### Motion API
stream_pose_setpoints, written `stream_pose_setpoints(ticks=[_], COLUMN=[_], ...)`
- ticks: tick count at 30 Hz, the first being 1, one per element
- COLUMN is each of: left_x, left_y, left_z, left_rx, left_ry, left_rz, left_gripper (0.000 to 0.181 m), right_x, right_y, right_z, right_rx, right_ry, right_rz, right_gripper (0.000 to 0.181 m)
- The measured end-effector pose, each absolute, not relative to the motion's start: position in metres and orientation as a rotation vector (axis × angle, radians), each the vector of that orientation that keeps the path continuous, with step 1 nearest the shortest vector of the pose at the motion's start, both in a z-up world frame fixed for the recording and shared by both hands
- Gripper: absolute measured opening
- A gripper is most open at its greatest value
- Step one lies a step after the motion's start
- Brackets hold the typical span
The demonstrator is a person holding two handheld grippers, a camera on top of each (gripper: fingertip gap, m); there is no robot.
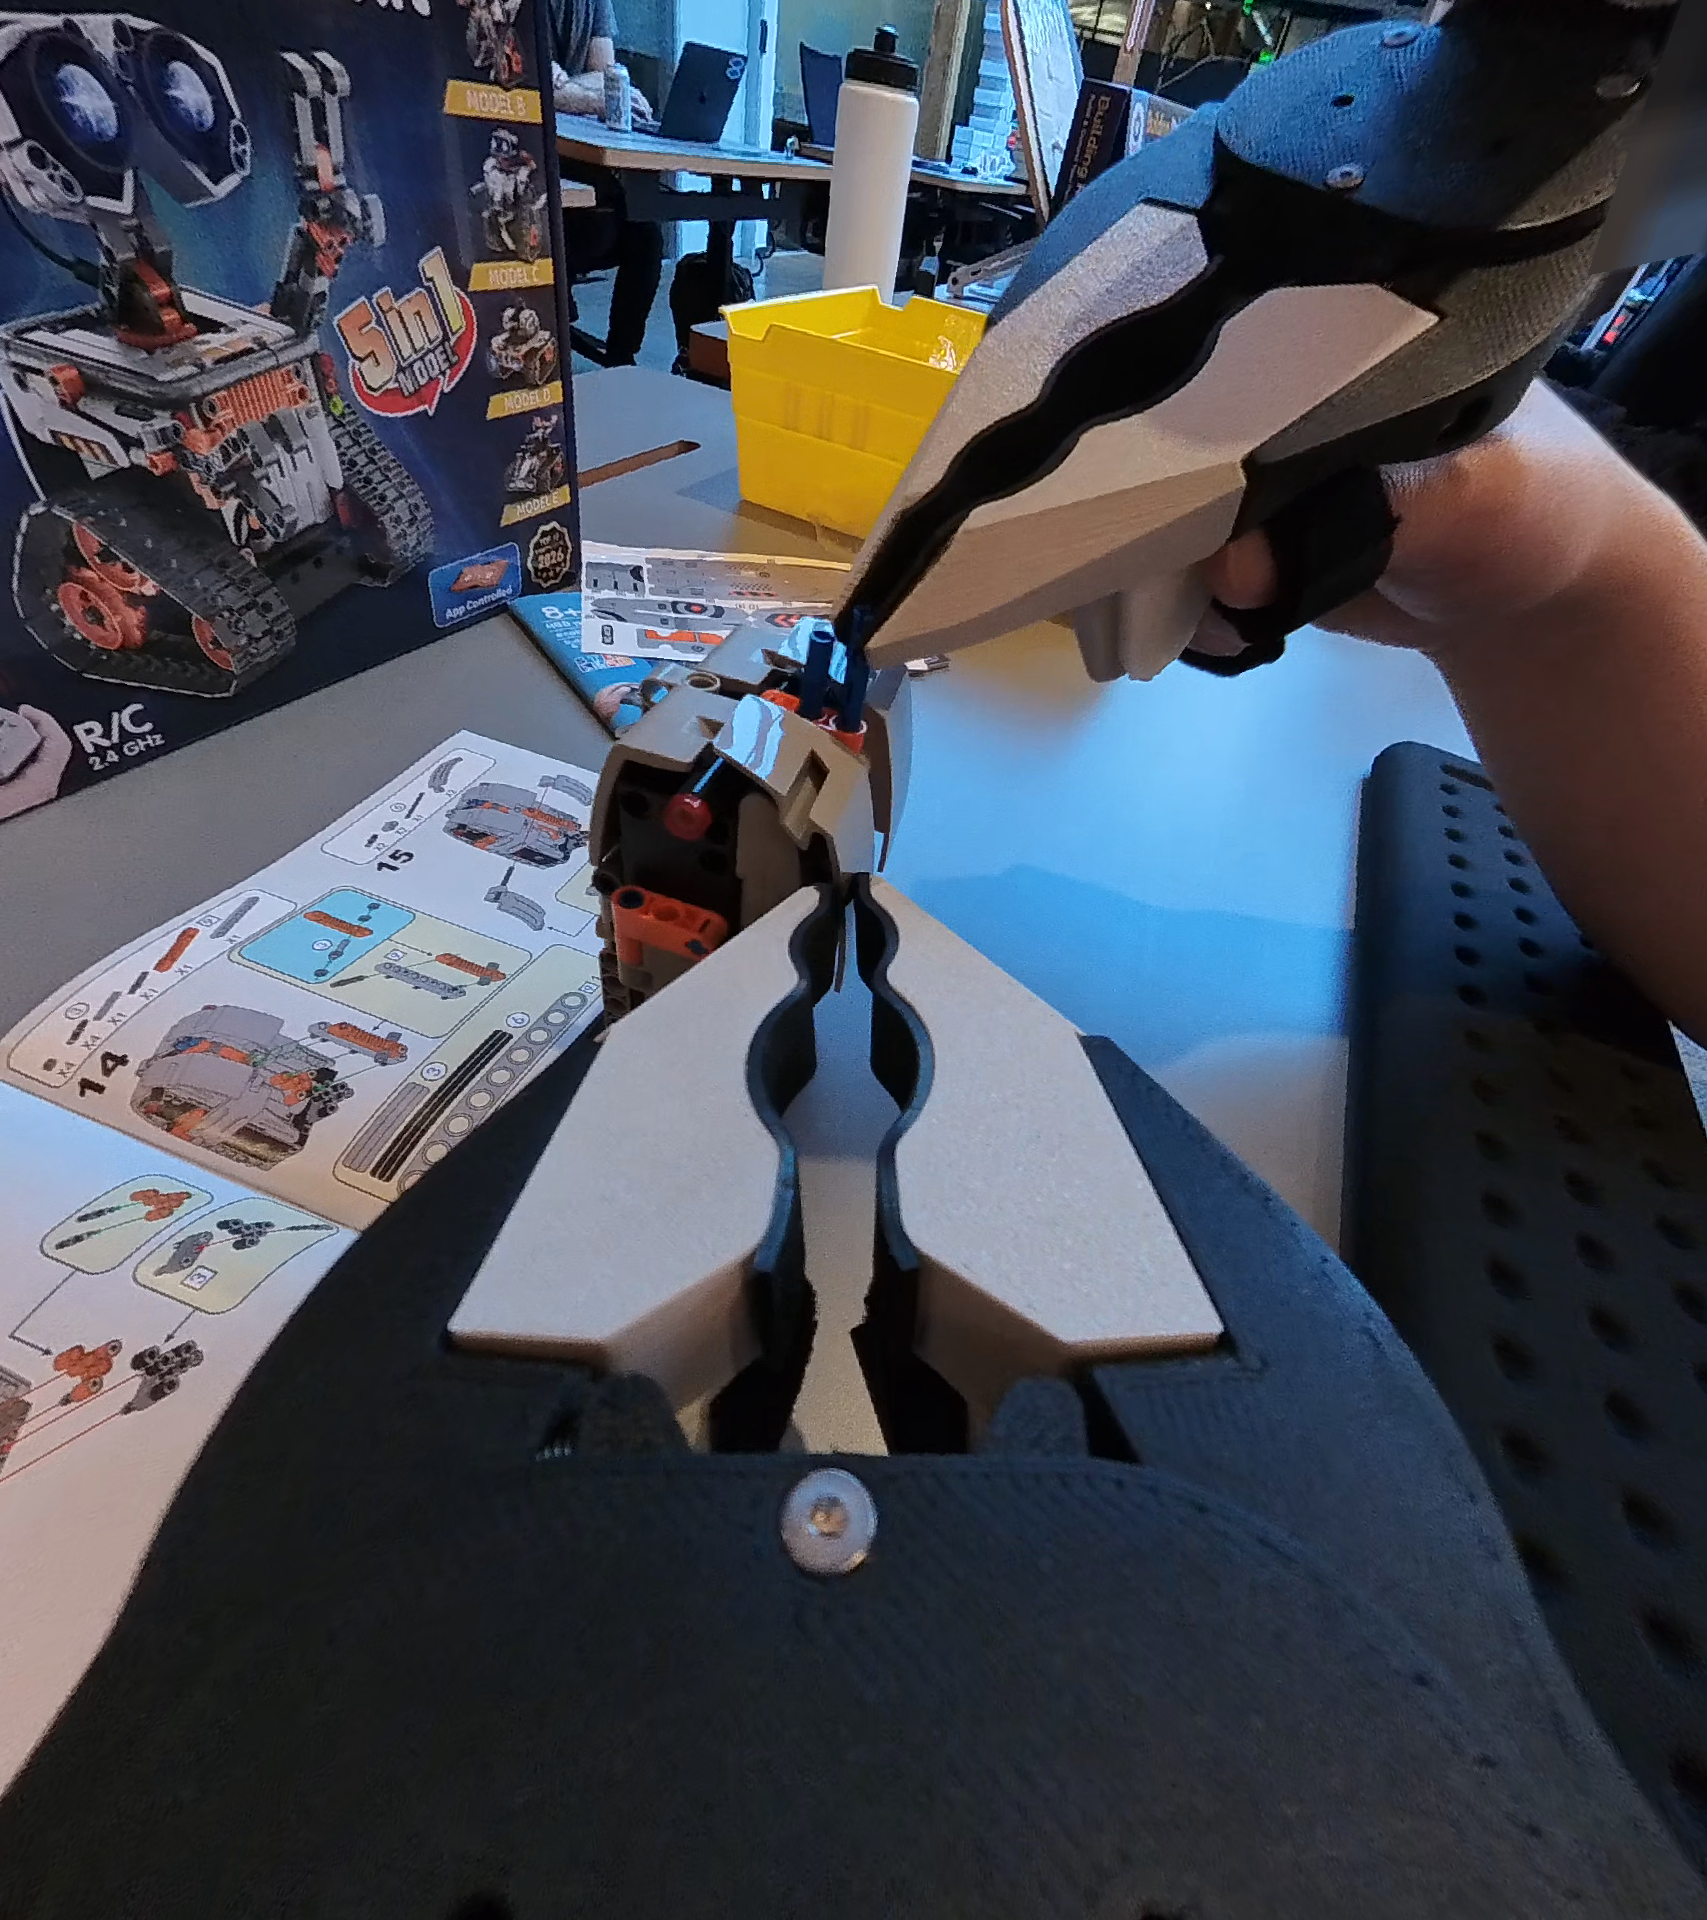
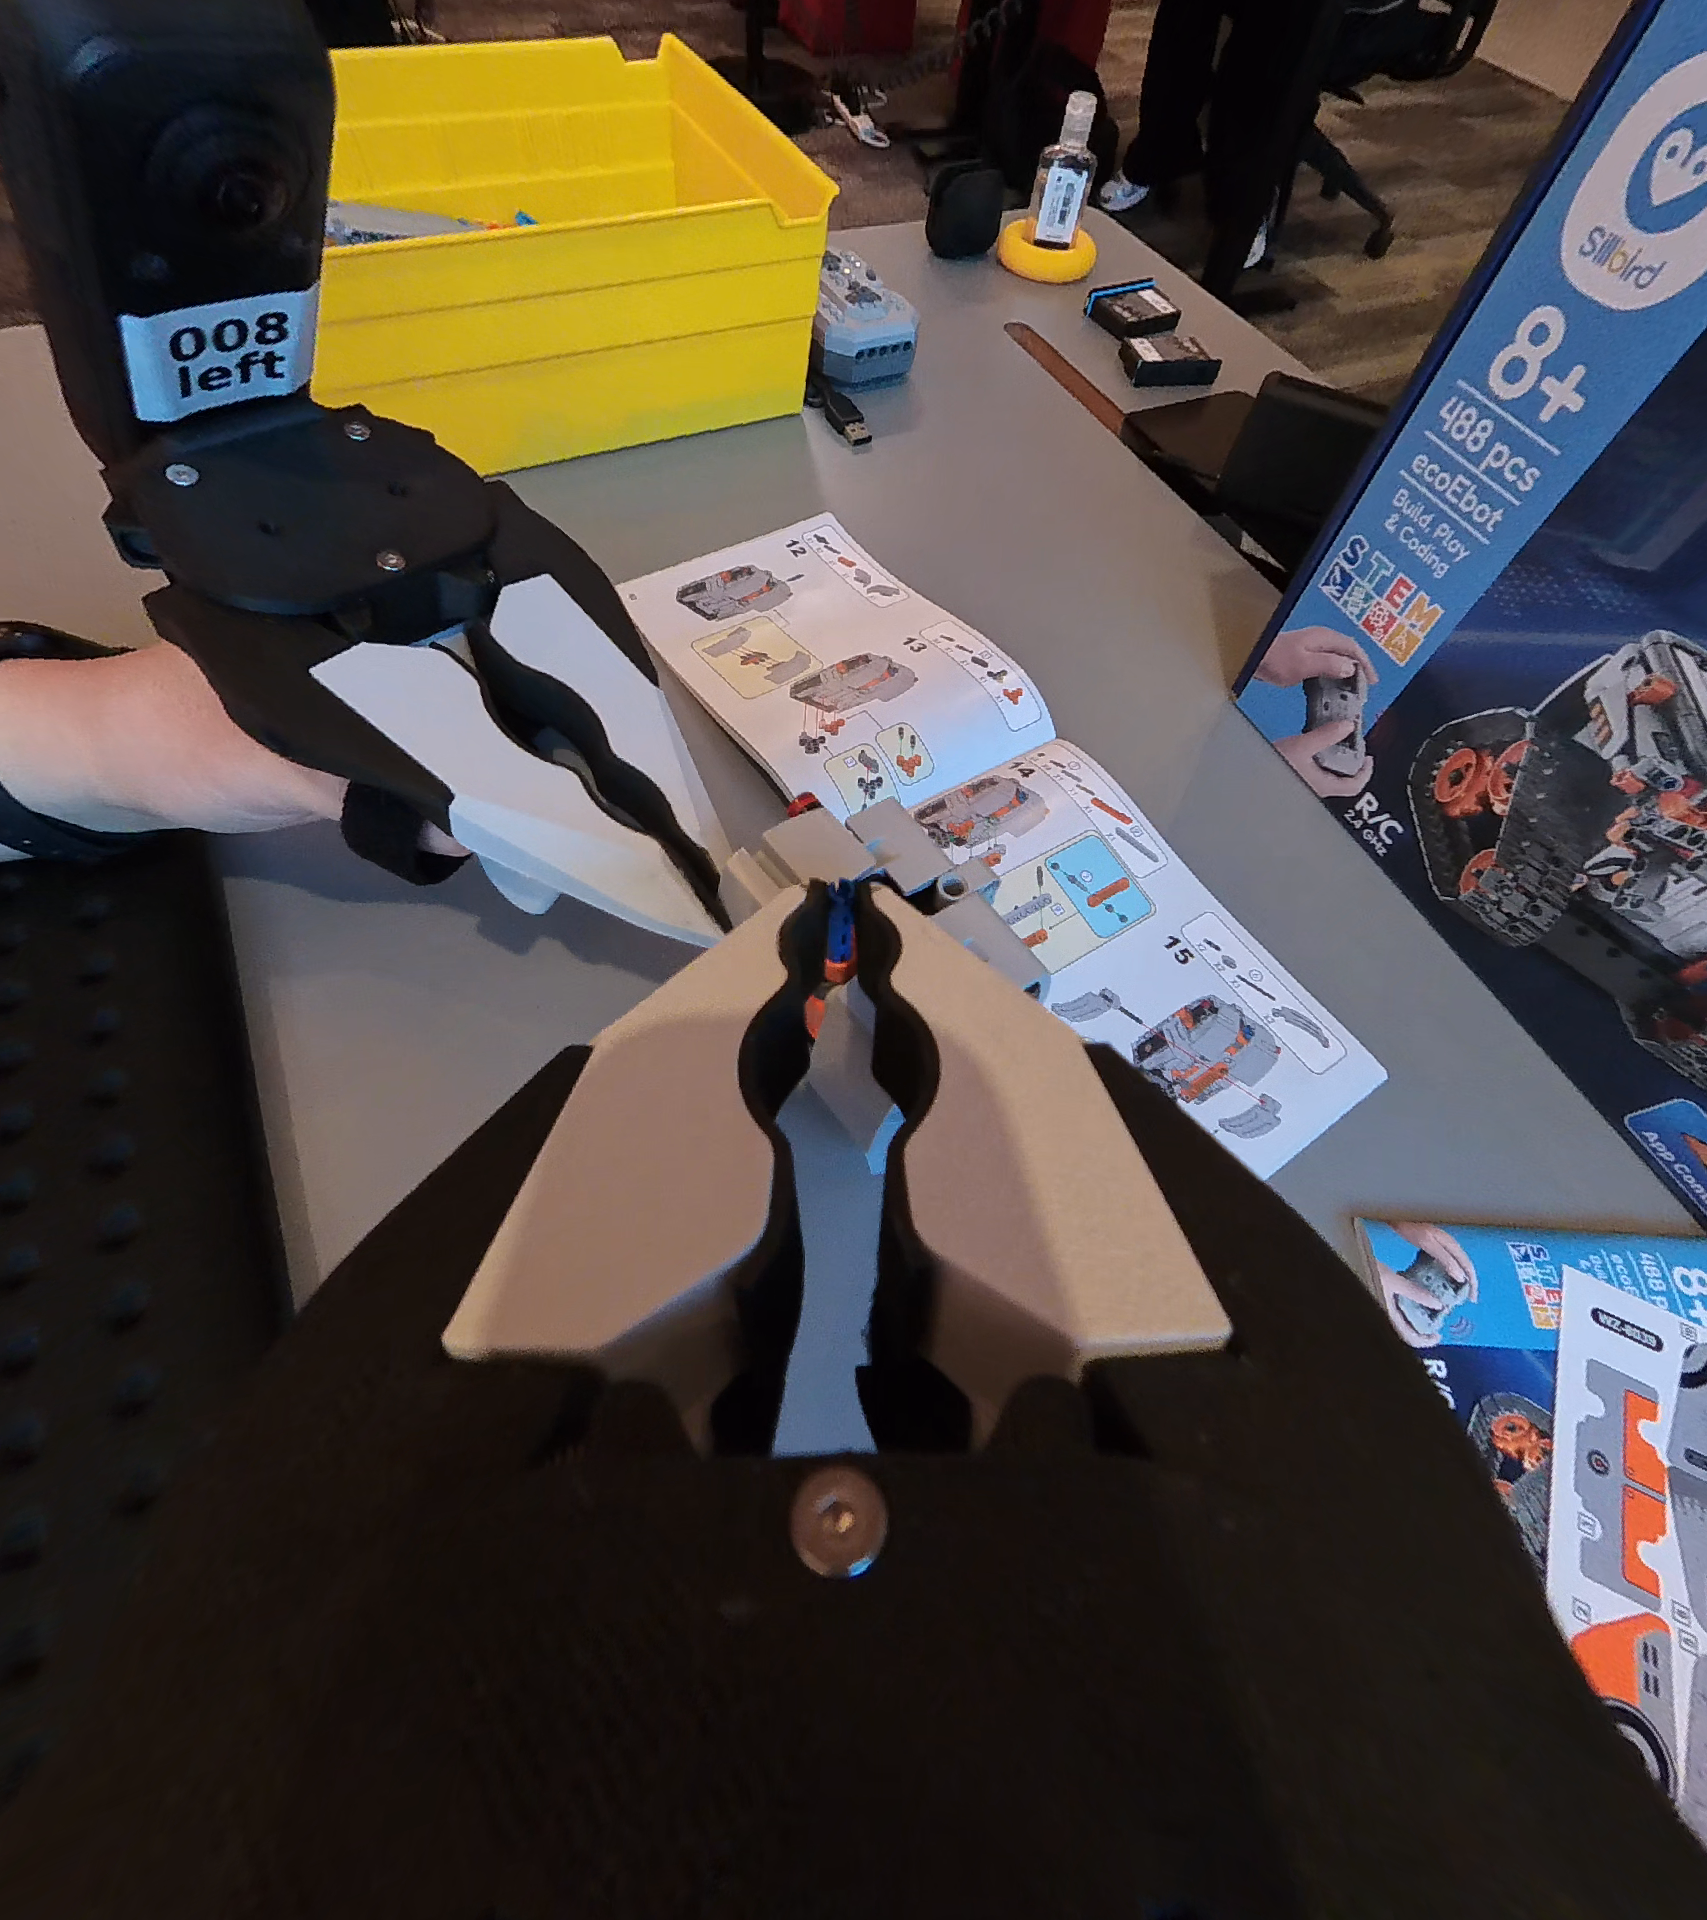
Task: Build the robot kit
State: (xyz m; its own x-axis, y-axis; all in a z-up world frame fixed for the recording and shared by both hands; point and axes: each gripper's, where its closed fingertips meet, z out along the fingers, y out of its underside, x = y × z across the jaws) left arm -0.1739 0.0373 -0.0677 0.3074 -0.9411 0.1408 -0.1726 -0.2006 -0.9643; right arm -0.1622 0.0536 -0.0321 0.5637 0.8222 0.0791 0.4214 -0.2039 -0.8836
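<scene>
A small grey brick assembly (image 1: 724, 821) with orange and black parts stands on the grey table (image 1: 1088, 831), at the edge of an open instruction booklet (image 1: 309, 987). My left gripper (image 1: 849, 896) is shut on a thin grey panel at the assembly's near side. My right gripper (image 1: 854, 629) comes in from the upper right and is shut on a blue pin (image 1: 823, 675) at the assembly's top. In the right wrist view, the right gripper (image 2: 838, 891) pinches the blue pin (image 2: 838, 930) over the assembly (image 2: 890, 844). The left gripper (image 2: 724, 920) meets it from the left.
A yellow bin (image 2: 568, 312) with loose parts stands behind. The blue toy box (image 1: 205, 364) stands upright beside the booklet (image 2: 932, 727). A sticker sheet (image 2: 1680, 1538), a black perforated mat (image 1: 1555, 1143), a grey battery unit (image 2: 864, 322), two small black packs (image 2: 1150, 332) and a white bottle (image 1: 870, 166) lie around. The grippers' ends are close to 4 cm from one another.
</scene>
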Motion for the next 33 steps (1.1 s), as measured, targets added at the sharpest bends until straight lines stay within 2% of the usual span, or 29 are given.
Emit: stream_pose_setpoints(ticks=[7,14,20,26,29,33], left_x=[-0.172,-0.179,-0.194,-0.196,-0.200,-0.213], left_y=[0.033,-0.003,-0.035,-0.032,-0.035,-0.019], left_z=[-0.067,-0.061,-0.096,-0.126,-0.143,-0.131], left_rx=[-1.624,-1.747,-2.054,-2.295,-2.450,-2.358], left_ry=[1.032,0.869,0.664,0.725,0.837,0.842], left_rz=[-1.089,-1.529,-1.826,-1.783,-1.692,-1.505], left_gripper=[0.000,0.000,0.000,0.000,0.028,0.033], right_x=[-0.160,-0.159,-0.159,-0.159,-0.160,-0.161], right_y=[0.054,0.053,0.054,0.054,0.053,0.053], right_z=[-0.032,-0.031,-0.031,-0.031,-0.031,-0.030], right_rx=[-1.807,-1.772,-1.726,-1.705,-1.694,-1.678], right_ry=[-0.976,-0.952,-0.942,-0.938,-0.963,-0.980], right_rz=[0.593,0.661,0.687,0.701,0.682,0.684], right_gripper=[0.003,0.002,0.003,0.003,0.003,0.002])
